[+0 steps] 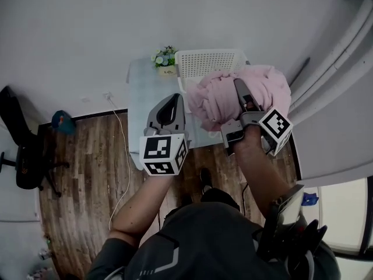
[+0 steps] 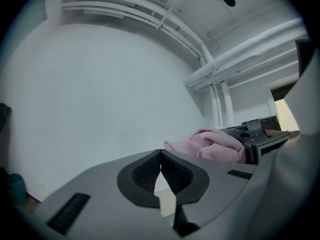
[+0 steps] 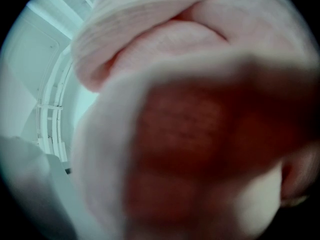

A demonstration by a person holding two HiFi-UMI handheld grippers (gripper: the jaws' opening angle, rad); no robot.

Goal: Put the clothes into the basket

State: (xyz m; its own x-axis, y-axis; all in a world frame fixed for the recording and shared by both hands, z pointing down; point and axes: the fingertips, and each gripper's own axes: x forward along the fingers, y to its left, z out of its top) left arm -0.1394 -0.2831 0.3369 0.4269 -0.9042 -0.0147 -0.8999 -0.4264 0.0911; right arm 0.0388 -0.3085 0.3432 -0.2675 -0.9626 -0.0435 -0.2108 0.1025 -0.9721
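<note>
A bulky pink garment (image 1: 245, 95) is bunched up over the near right side of the white mesh basket (image 1: 207, 60), which stands on a pale table (image 1: 143, 101). My right gripper (image 1: 240, 87) is shut on the pink garment, and its jaws are buried in the cloth. In the right gripper view the pink garment (image 3: 150, 39) fills nearly the whole picture and hides the jaws. My left gripper (image 1: 173, 97) hovers left of the bundle, shut and empty. The left gripper view shows its fingertips (image 2: 161, 156) meeting, with the pink garment (image 2: 210, 144) and the right gripper (image 2: 257, 139) beyond.
A small pot of flowers (image 1: 165, 60) stands on the table next to the basket's left corner. A white cable (image 1: 122, 150) runs across the wooden floor. An office chair (image 1: 23, 150) is at the far left. Curtain folds (image 1: 344, 74) hang at the right.
</note>
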